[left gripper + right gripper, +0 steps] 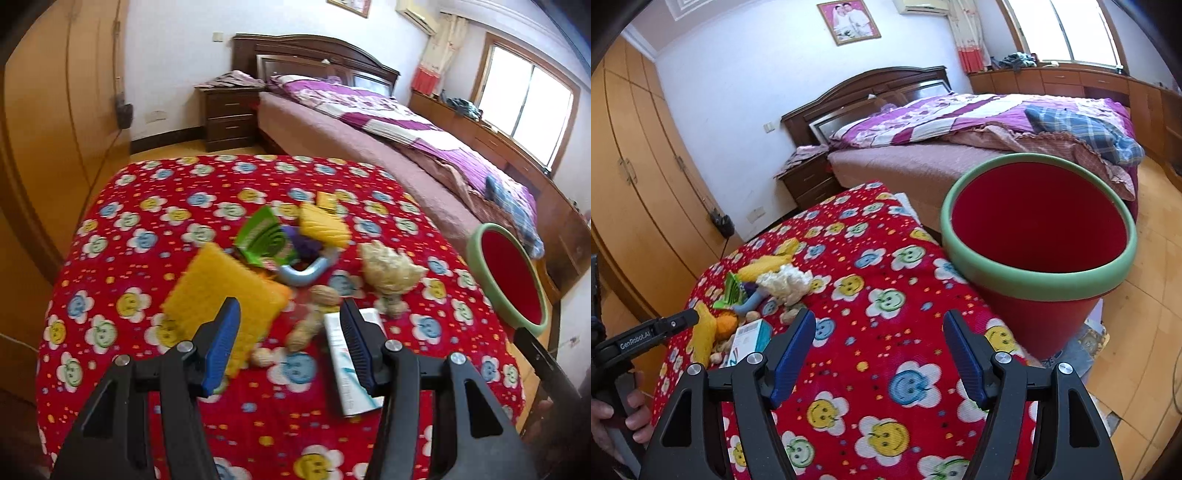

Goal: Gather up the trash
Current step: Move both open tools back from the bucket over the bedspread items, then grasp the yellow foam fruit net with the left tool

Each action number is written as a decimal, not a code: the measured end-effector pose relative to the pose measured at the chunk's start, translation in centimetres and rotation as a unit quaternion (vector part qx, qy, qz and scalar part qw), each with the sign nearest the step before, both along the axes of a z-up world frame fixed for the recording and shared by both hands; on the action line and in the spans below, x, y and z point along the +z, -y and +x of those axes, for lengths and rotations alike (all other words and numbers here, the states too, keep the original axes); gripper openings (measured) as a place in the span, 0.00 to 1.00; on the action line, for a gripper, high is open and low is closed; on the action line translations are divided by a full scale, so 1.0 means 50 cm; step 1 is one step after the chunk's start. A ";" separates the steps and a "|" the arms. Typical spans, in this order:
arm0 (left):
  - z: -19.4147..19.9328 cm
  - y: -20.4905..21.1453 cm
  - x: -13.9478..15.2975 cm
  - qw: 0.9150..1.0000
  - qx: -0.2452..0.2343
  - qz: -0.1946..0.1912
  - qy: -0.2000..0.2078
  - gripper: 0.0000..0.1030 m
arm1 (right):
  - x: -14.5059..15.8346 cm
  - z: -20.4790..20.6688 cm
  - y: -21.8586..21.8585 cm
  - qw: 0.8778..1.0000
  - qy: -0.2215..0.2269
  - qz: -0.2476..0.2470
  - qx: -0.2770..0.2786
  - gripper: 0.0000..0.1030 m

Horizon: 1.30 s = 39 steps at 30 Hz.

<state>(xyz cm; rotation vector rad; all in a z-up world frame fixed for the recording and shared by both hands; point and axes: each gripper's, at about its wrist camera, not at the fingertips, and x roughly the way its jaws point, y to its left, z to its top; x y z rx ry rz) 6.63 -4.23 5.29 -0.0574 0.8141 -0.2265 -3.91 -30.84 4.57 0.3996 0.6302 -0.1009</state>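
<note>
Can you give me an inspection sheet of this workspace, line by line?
Surface: table under a red flowered cloth.
Job's things: red bin with a green rim beside the table; crumpled paper, peanuts, white box.
Clutter: yellow sponges, green wrapper.
Grippers: left tool and right tool both open, nothing held.
Cables: cord hanging down by the wardrobe.
Surroundings: bed, wardrobe, window.

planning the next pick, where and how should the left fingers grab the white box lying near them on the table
Grip the white box across its narrow width, near the middle of its long sides, coming down from above. It lies flat on the red cloth, long axis running roughly away from the left gripper, so the open fingers likely span it; peanuts crowd its left edge.
</note>
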 end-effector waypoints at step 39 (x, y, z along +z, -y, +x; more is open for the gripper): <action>0.073 -0.113 -0.108 0.998 0.059 -0.007 -0.038 0.61 | -0.038 0.033 -0.036 0.999 -0.037 0.008 0.024 0.71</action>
